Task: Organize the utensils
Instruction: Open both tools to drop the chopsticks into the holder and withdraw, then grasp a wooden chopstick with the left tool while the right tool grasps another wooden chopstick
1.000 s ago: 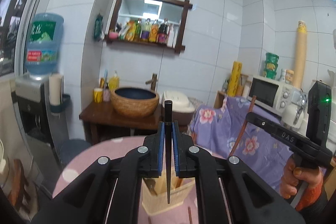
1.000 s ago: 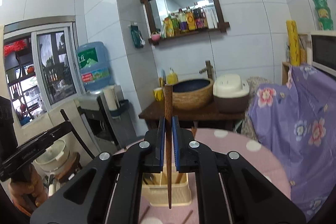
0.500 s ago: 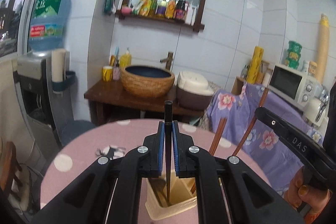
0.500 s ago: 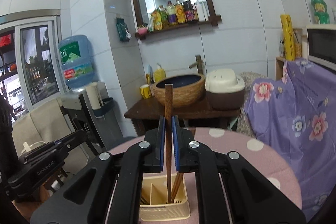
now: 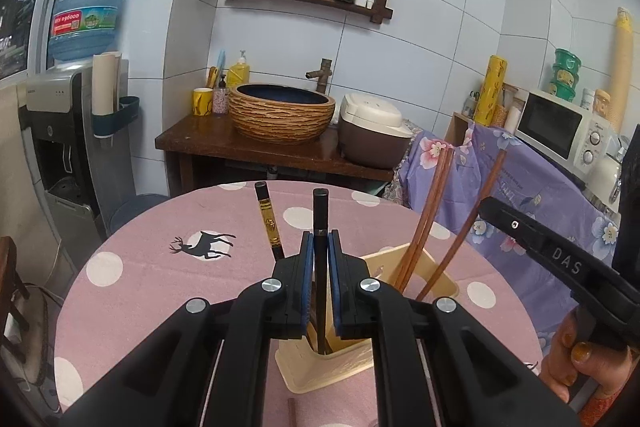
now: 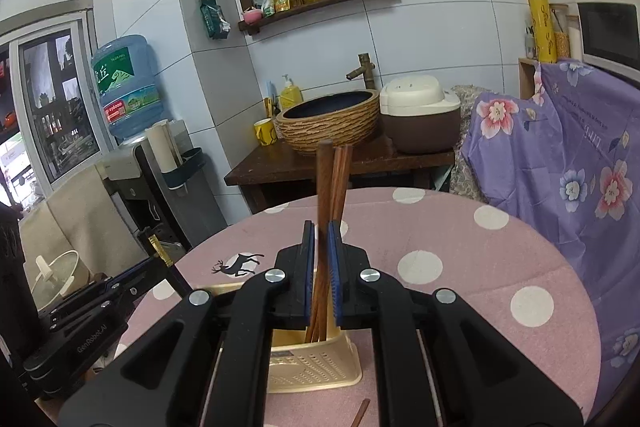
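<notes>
1. Clamping a black chopstick (image 5: 320,227) upright, my left gripper (image 5: 319,259) has its pads tight on the shaft, whose lower tip dips into the cream utensil holder (image 5: 332,359) on the pink dotted table (image 5: 160,287)
2. A second black chopstick (image 5: 267,223) with a gold band leans left of it
3. In the holder's right part stand two brown chopsticks (image 5: 430,211), leaning together
4. My right gripper (image 6: 319,259) is clenched on a brown chopstick (image 6: 323,183), its low end inside the same holder (image 6: 316,363) beside that pair (image 6: 342,179)
5. Loose brown sticks (image 6: 360,413) lie on the cloth near the holder's front
</notes>
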Demonstrator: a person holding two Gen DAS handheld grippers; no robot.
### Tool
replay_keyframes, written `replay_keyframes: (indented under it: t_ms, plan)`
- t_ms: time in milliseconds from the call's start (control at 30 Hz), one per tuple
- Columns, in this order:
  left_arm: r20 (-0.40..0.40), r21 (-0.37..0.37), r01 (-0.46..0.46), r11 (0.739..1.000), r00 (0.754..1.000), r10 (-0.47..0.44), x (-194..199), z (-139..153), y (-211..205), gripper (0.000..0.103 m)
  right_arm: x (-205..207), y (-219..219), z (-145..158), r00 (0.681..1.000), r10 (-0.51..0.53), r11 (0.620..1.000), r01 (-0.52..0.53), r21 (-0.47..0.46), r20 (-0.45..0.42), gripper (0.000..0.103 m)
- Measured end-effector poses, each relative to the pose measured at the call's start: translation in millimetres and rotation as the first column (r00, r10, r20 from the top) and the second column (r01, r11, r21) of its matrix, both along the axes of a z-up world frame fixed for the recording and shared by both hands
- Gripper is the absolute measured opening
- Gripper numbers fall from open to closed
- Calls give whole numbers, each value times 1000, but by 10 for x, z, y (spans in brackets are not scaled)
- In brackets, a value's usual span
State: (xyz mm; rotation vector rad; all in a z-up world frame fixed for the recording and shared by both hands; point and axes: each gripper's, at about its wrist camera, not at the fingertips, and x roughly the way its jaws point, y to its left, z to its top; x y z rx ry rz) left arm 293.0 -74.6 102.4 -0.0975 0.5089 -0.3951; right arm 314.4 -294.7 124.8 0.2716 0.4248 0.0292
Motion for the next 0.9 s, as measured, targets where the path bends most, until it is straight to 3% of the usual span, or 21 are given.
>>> replay_keyframes:
  t_ms: [67,133,167,233,333,733,900]
  plan:
    - [-8,-2,6,1000,1000,-6,-30,-12,7,23,-64,-7,-35,1000,-11,1000,11,-7,2,8]
    - [-8,-2,5,1000,1000,-5,-119,-29,41,46,-145,-4,-72,1000,-14,1000,14,-11,-1,11]
    - [-3,4,3,1000,1000,-3,-166,-38,54,48,-189,4,-88,1000,-16,1000,16,-16,-1,13]
    - [0,23,2,1000,1000,-2,-272,-75,86,55,-323,30,-139,1000,-18,999,18,-33,0,26]
    - [-23,39,0,999,1000,1,-397,-188,164,66,-498,71,-223,1000,-10,998,9,-58,-12,33]
    - [-174,145,-48,988,982,73,-717,-944,470,67,-960,153,-1065,968,-45,997,28,-72,-247,33]
    - [-257,165,10,986,966,33,-757,-1222,454,60,-1089,131,-1418,943,-55,998,42,-45,-330,33]
